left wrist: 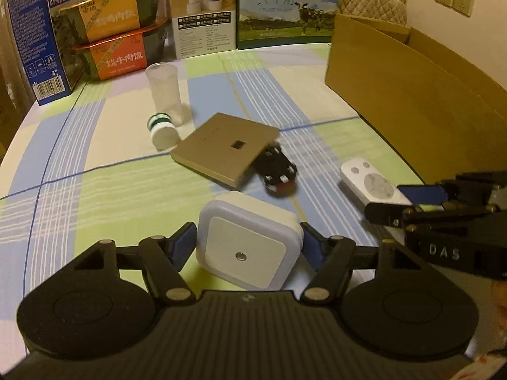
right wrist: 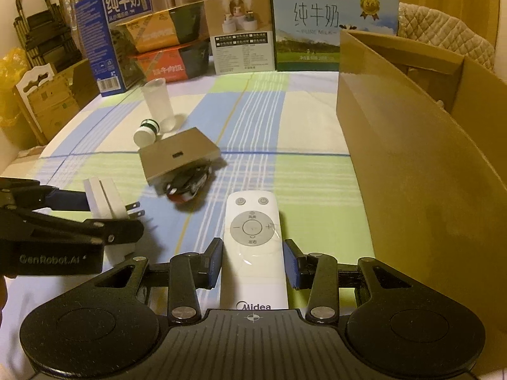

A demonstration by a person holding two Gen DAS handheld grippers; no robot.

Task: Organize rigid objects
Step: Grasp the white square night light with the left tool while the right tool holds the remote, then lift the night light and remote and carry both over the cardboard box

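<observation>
My left gripper (left wrist: 248,242) is shut on a white square night light (left wrist: 248,240), pads on both its sides; the right wrist view shows the light (right wrist: 106,202) with plug prongs, held by that gripper (right wrist: 82,212). My right gripper (right wrist: 253,259) is shut on a white Midea remote (right wrist: 253,240), pads against its sides; the remote (left wrist: 370,185) and the right gripper (left wrist: 408,201) show at the right of the left wrist view. A gold flat box (left wrist: 225,147) leans on a black toy car (left wrist: 277,171). A small white bottle (left wrist: 161,129) lies beside a clear cup (left wrist: 164,91).
An open cardboard box (right wrist: 412,120) stands along the right side of the checked tablecloth (right wrist: 285,164). Milk cartons (right wrist: 336,25), a product box (right wrist: 240,31) and stacked meal boxes (right wrist: 164,47) line the back edge. Cardboard and a folded rack stand left of the table.
</observation>
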